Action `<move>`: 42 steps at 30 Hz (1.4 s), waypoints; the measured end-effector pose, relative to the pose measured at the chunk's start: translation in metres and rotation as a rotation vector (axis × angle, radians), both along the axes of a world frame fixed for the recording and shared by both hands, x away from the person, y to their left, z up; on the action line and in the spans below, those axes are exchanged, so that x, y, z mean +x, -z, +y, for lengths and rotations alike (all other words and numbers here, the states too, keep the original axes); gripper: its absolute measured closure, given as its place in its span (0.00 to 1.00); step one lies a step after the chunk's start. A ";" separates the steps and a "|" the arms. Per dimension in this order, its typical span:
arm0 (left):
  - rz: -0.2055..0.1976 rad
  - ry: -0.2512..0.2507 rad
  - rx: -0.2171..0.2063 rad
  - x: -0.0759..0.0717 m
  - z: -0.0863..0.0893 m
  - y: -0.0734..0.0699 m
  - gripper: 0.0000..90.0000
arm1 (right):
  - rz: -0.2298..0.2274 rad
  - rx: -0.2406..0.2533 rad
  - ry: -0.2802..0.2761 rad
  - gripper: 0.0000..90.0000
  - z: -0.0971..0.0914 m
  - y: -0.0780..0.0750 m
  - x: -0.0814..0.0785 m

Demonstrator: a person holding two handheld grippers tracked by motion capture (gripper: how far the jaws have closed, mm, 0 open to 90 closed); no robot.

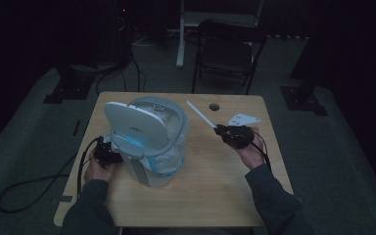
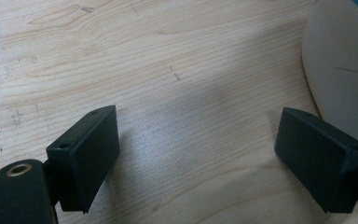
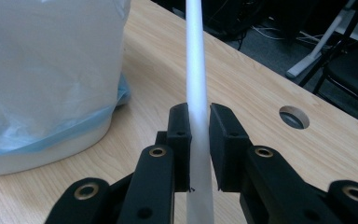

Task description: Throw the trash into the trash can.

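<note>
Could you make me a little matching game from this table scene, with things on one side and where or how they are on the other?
Things:
1. white stick
2. bin lid
3. left gripper
4. round hole

States:
A. jaws wide apart over bare wood
B. raised open
C. clamped between two black jaws
D. in the tabletop near the far edge

Pairs: 1-C, 2-B, 3-A, 4-D

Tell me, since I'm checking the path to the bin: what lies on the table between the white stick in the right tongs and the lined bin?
Nothing: bare wood separates the white stick from the lined bin in the right gripper view; the high view agrees.
</note>
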State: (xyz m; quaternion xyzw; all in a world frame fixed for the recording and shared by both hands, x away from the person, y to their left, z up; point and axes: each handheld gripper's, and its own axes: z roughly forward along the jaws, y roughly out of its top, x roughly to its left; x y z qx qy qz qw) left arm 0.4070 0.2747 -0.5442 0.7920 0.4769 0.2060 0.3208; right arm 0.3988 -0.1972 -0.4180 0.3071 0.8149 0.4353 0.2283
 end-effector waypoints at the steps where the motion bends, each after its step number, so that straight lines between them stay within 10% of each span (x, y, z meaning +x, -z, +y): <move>1: 0.000 0.000 0.000 0.000 0.000 0.000 0.16 | -0.002 0.002 0.002 0.87 0.000 -0.001 0.000; 42: 0.000 0.000 0.000 0.000 0.000 0.000 0.16 | -0.062 0.025 -0.087 0.87 0.010 -0.058 0.026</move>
